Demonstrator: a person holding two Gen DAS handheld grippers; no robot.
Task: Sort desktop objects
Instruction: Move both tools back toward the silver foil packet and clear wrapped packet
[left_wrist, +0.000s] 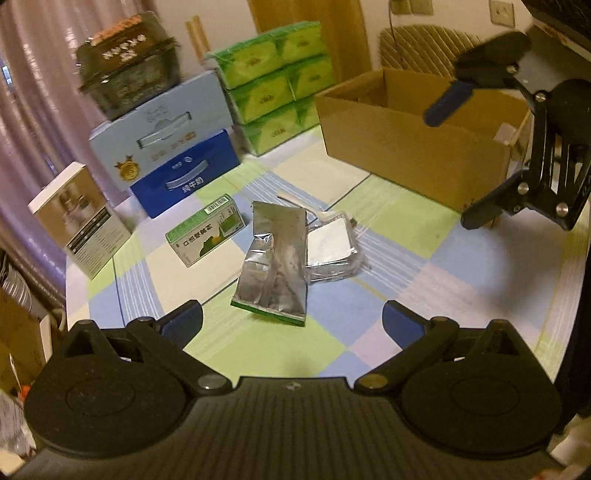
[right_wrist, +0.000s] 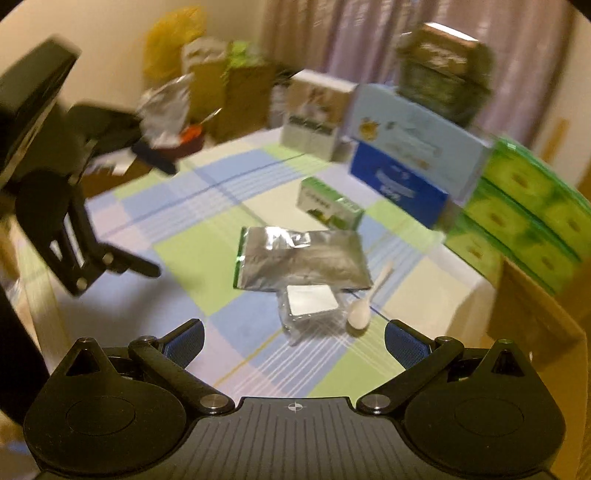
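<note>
Four loose things clustered mid-surface (left_wrist: 461, 273), all well short of the cardboard box (left_wrist: 413, 147) and likely waiting to go into it. Foil pouch (left_wrist: 275, 258) lying flat and crumpled at the centre of the cluster, its far corner overlapping the wrapped white block (left_wrist: 330, 242). Plastic spoon (right_wrist: 364, 308) just beside that block, on the cardboard-box side. Green carton (left_wrist: 205, 230) lying on its side, on the pouch's far side from the cardboard box, apart from the pouch. Stacked blue boxes (left_wrist: 177, 155) and green tissue packs (left_wrist: 273, 81) lined along the back edge beside the cardboard box, seemingly storage rather than things to sort.

Left claw (left_wrist: 291, 319) released, fingers spread wide, nothing between them, held low and aimed at the pouch's near edge. Right claw (right_wrist: 293, 338) likewise released and empty, pointed across the surface at the block and spoon; seen from the left wrist view raised in front of the cardboard box, tilted downward. Probably the approach before a first pick, nothing yet gripped.
</note>
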